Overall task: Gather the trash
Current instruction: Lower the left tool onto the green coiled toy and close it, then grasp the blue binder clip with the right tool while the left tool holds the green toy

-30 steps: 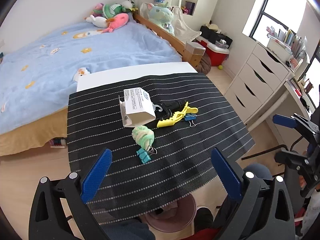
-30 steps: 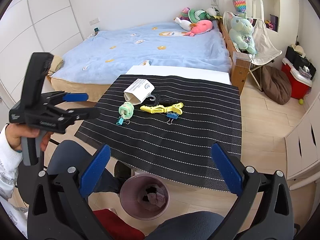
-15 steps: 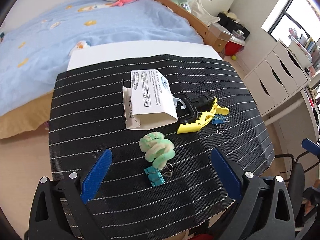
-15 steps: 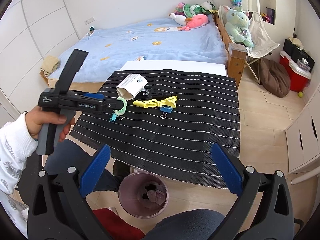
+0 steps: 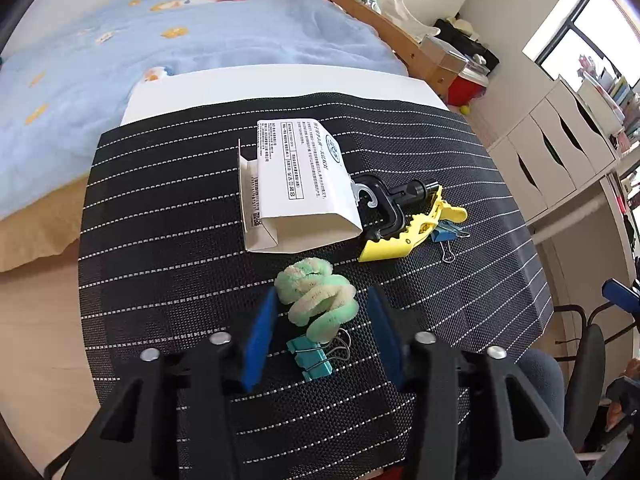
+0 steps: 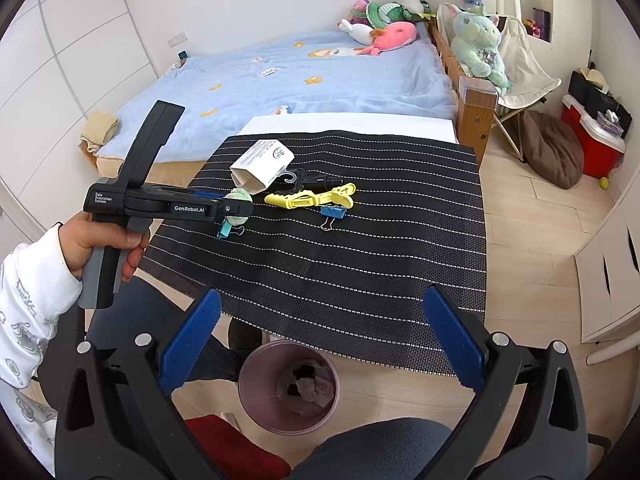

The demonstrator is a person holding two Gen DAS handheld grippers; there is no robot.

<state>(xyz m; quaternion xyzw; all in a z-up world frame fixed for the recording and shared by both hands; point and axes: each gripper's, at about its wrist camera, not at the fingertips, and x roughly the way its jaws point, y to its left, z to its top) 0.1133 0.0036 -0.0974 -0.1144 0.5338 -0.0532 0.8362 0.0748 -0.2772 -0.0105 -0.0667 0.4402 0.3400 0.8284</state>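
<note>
Trash bin (image 6: pixel 289 386) sits on the floor nearest the right gripper (image 6: pixel 320 336), whose jaws stand wide apart over it, holding nothing. Further out, on the striped mat (image 5: pixel 168 240), the left gripper (image 5: pixel 320 320) has just been closing its jaws around the green fuzzy wad (image 5: pixel 318 298); its 2 blue pads flank the wad (contact cannot be confirmed). A teal clip (image 5: pixel 314 354) lies just beside it. Beyond lie the white carton (image 5: pixel 296 184) and yellow clip (image 5: pixel 408 232).

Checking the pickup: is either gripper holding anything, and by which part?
Left gripper has been closing around the fuzzy coil; pads not yet pressing. Right gripper is empty.
</note>
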